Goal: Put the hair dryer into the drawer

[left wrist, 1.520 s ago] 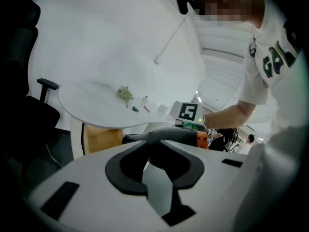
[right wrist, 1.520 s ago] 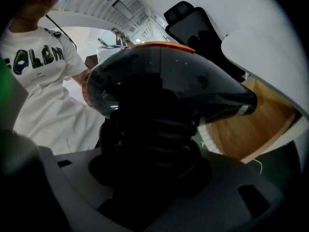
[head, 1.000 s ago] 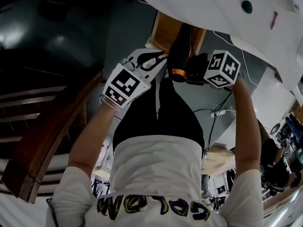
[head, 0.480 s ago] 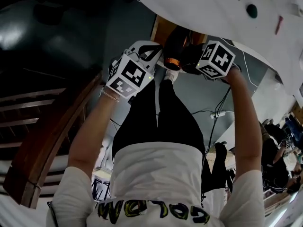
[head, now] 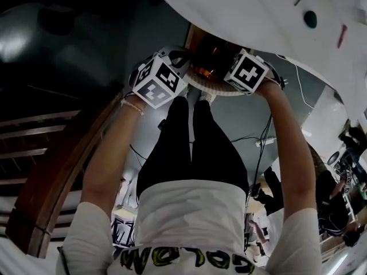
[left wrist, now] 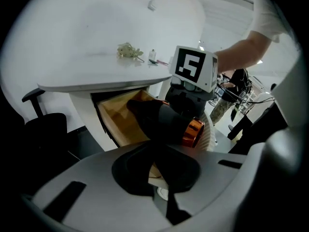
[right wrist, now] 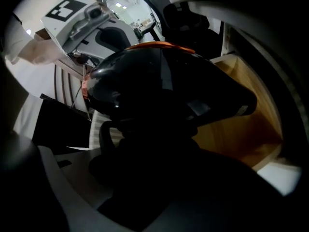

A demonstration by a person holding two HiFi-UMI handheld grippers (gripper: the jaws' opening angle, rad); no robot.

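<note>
Judged the task roughly two-thirds through. Found the hair dryer carried between both grippers at the mouth of the open drawer, nozzle already over the wooden floor, not yet resting inside. Placed the drawer at 12 o'clock of the dryer in the head view, tucked under the white desk. Left to do: lower it onto the drawer floor, let go, pull both grippers clear, probably push the drawer shut.

Read the right gripper, at 3 o'clock of the dryer, as clenched on the dryer's dark body, which fills its own view. Read the left gripper, at 9 o'clock, as closed down on a thin black part hanging off the dryer; handle or cord, too dark to settle.

Recorded materials:
- Glossy black plastic shell, bulbous at the rear, tapering to a blunt nozzle.
- Copper-orange metallic ring around the rear end.
- Drawer in pale honey wood, flat-bottomed, square-cornered, matt.
- Desk top smooth and white, with a curved edge.
</note>
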